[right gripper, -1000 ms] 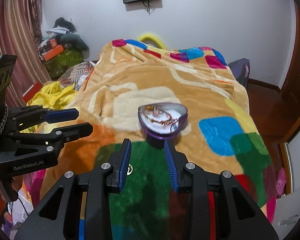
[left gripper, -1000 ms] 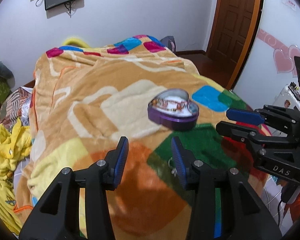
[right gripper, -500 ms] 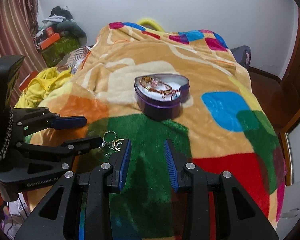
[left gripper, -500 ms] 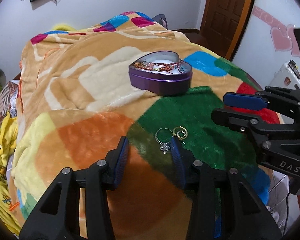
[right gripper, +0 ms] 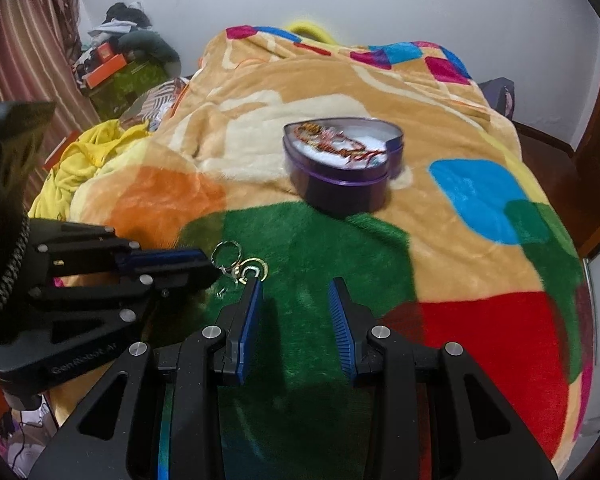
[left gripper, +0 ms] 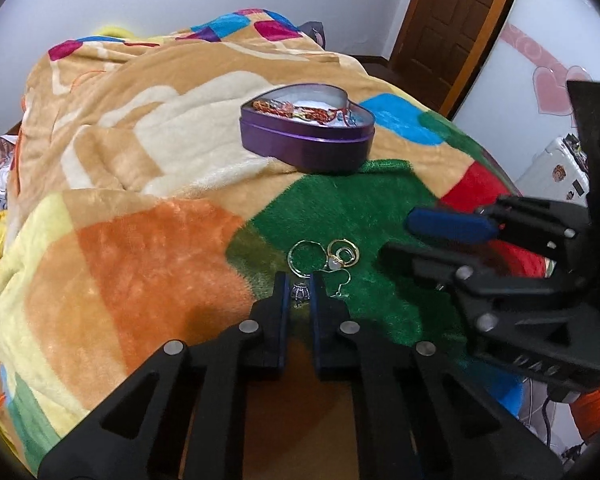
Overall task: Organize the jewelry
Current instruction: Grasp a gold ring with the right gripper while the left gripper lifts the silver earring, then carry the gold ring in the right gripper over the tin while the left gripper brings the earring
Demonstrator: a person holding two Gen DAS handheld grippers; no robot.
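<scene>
Both of your grippers have dropped toward the blanket (left gripper: 148, 272) since the earlier frames, and the left gripper (left gripper: 299, 280) has just been closing: its jaws now stand almost together around a small dark charm (left gripper: 300, 293) at the near end of the silver ring (left gripper: 305, 256). Whether the pads truly pinch it or only flank it is hard to tell, though they look clenched on it. Your right gripper (right gripper: 294, 284) hangs with jaws parted and nothing between them, its left fingertip just beside the gold rings (right gripper: 254, 270). Loose pieces lie together on the green patch, and a hooked earring (left gripper: 339, 280) sits beside them; the heart-shaped purple tin (left gripper: 308, 142) stands farther up the bed, lid off, with bracelets already inside. You seem to be at the pick-up step of gathering loose jewelry into that tin. Next, lift gently and check that the charm comes away without dragging the tangled rings, then carry it over the tin's rim before releasing.
</scene>
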